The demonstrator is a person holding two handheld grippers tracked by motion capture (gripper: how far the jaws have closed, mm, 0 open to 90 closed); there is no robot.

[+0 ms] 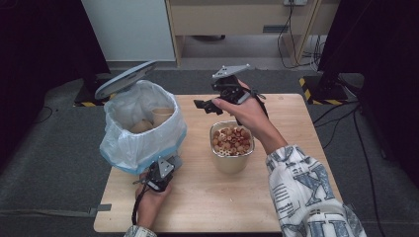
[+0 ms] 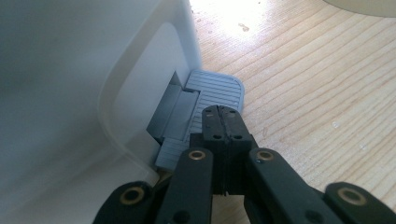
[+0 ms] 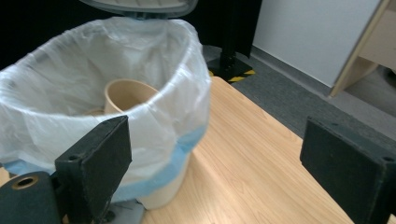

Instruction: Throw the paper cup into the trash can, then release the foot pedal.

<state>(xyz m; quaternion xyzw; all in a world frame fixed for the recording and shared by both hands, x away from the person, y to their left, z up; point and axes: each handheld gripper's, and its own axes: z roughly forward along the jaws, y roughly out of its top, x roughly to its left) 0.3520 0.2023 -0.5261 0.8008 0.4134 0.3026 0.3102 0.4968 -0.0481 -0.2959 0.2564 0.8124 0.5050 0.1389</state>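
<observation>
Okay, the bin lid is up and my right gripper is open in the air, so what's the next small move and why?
Probably bring the open right gripper down and around the rim of the tan paper cup of brown and cream snack pieces. The closed left gripper rests on the grey ribbed pedal, the grey lid stands raised, and the white bag-lined bin already holds empty paper cups, so this full cup looks next.

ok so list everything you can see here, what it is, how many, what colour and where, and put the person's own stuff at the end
table: one, light wood, centre.
pedal bin: one, white with a white and blue liner, table's left; grey lid up.
pedal: one, grey, at the bin's base.
paper cups: at least two, brown, inside the bin.
tub of snacks: one, beige, brown and pale pieces, table's middle.
cabinet: one, light wood, behind.
left gripper: black, shut, tips on the pedal.
right gripper: black, open, raised above the tub.
sleeve: white, blue print, lower right.
</observation>
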